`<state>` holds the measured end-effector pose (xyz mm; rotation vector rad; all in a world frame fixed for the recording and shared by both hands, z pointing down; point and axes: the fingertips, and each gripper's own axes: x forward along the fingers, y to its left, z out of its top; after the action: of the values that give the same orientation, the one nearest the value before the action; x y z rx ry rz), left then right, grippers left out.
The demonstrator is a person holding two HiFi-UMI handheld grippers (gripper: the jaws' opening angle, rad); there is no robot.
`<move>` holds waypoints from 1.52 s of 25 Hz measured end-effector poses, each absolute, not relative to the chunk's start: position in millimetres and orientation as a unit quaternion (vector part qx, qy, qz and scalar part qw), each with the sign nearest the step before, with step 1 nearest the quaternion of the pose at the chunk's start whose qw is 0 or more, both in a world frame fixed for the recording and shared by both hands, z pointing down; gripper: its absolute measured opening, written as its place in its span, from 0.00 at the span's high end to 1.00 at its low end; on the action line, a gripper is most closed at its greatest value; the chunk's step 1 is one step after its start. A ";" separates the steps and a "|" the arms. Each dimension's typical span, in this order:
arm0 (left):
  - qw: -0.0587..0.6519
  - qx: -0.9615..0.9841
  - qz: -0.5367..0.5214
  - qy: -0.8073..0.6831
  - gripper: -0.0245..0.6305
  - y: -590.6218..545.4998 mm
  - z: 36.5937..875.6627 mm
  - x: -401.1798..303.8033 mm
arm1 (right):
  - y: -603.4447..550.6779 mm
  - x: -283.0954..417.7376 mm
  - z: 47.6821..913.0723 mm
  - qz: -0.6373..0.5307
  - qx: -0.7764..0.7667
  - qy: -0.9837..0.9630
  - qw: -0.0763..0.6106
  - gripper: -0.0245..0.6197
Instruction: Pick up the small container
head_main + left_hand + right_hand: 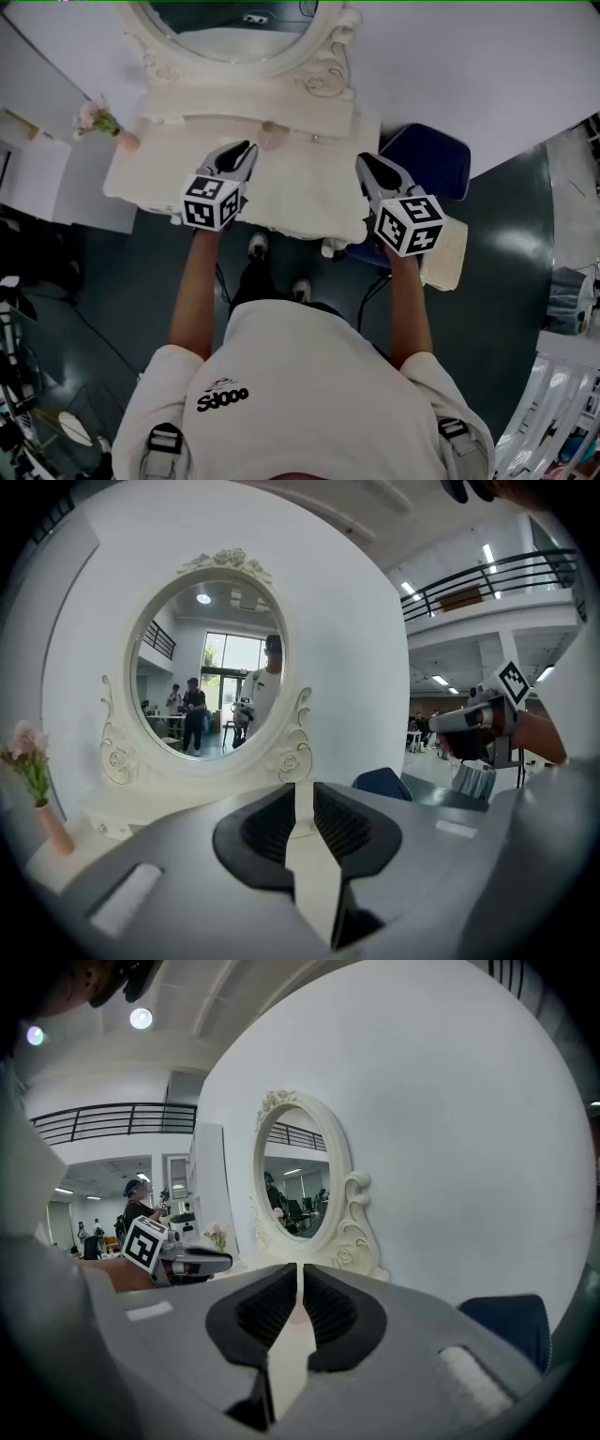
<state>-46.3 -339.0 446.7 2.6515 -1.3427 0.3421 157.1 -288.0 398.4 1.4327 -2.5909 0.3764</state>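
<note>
1. The container, small and pale pink, stands on the table at the foot of the mirror.
2. It lies just past the tips of the left gripper and a little to their right. It is near them but not touching, and not between the fingers.
3. The left gripper's fingers are released. A narrow gap stands between the pads, and only pale table top shows through it.
4. The right gripper hovers over the table's right end, with the container well to the left of its tips.
5. Its fingers are a thin slit apart and clamp nothing. A pinkish patch shows low in the slit; I cannot tell whether that is the container.
6. Well to the left of the left tips, a vase with pink flowers stands at the table's corner.
7. Just right of the right tips, a blue chair stands beside the table.
8. Both grippers point toward the mirror, well apart from each other, each on a bare forearm.
</note>
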 end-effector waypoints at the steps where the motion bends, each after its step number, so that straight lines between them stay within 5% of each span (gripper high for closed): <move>1: 0.078 0.885 0.116 -0.444 0.84 -342.8 451.8 -48.5 | -289.3 155.4 400.0 0.129 0.484 -0.862 0.080 0.93; 24: 0.111 0.904 0.272 -0.310 0.64 -413.3 611.5 -13.1 | -308.9 150.8 447.1 0.205 0.579 -0.780 0.119 0.96; 38: 0.090 0.899 0.265 -0.337 0.72 -425.5 629.6 0.1 | -308.5 158.5 463.2 0.231 0.591 -0.761 0.132 0.96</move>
<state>0.1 -425.5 629.6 2.6734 -1.0028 0.7892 158.5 -308.5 463.2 1.7164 -2.2092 0.6694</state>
